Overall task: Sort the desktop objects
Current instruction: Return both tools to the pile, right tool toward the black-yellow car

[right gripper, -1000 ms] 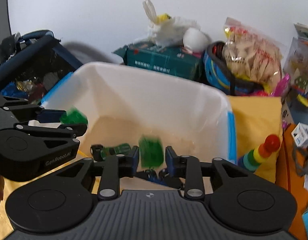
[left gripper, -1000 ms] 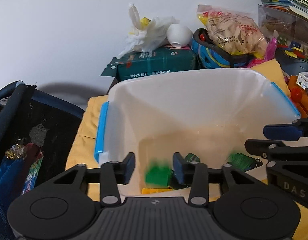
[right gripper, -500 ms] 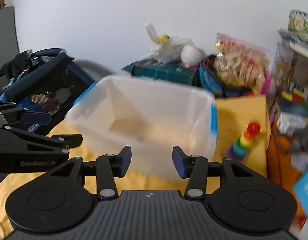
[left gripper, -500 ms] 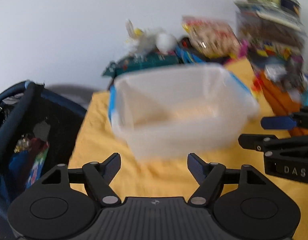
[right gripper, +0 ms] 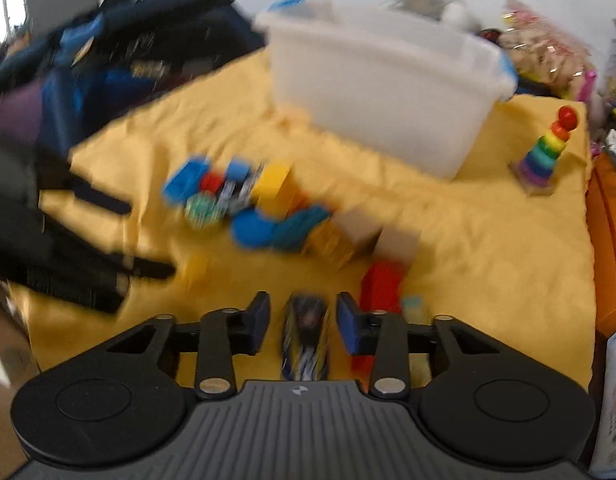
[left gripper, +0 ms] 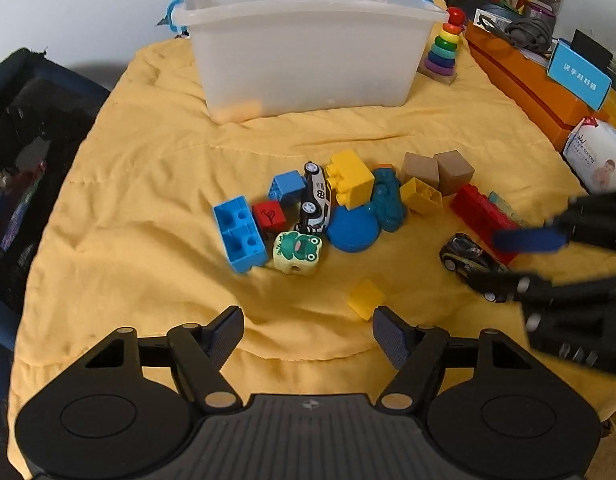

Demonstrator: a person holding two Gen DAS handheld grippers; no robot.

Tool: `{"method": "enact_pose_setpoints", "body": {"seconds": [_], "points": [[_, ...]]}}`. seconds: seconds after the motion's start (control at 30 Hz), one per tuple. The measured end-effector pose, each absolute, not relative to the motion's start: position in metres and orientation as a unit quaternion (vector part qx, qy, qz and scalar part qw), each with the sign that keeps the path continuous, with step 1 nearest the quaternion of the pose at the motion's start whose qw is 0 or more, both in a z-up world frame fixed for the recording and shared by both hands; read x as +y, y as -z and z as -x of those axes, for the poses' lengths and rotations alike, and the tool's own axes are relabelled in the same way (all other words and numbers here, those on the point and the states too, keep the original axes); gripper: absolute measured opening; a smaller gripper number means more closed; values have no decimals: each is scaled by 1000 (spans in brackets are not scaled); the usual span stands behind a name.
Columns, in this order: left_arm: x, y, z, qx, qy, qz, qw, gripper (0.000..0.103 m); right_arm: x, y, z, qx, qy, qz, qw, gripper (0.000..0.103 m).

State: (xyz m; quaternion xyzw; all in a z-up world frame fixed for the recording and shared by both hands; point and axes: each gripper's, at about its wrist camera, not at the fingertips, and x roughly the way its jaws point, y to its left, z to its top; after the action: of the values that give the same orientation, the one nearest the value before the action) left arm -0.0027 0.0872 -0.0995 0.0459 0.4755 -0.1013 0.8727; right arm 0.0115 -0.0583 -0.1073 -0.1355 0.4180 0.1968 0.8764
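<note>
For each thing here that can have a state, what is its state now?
white bin: upright, lid off.
left hand-held gripper: open, nothing between its fingers.
right hand-held gripper: closing around the black toy car, not yet pressing it.
white toy car: on its side.
ring stacker: upright.

I'm seeing a yellow blanket [left gripper: 148, 184] carrying a white bin [left gripper: 308, 40] at top and toys [left gripper: 340, 208] mid-frame.
</note>
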Motion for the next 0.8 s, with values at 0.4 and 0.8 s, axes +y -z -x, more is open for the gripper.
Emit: {"method": "enact_pose_setpoints", "body": {"seconds": [0.4,0.8], "points": [[102,105,-47,458,63,-54,885,44,-63,124,-8,444,-175,123,870,38],[122,96,-32,472,99,-30,876,27,-69,119,-5,434,-167,116,877,38]]}}
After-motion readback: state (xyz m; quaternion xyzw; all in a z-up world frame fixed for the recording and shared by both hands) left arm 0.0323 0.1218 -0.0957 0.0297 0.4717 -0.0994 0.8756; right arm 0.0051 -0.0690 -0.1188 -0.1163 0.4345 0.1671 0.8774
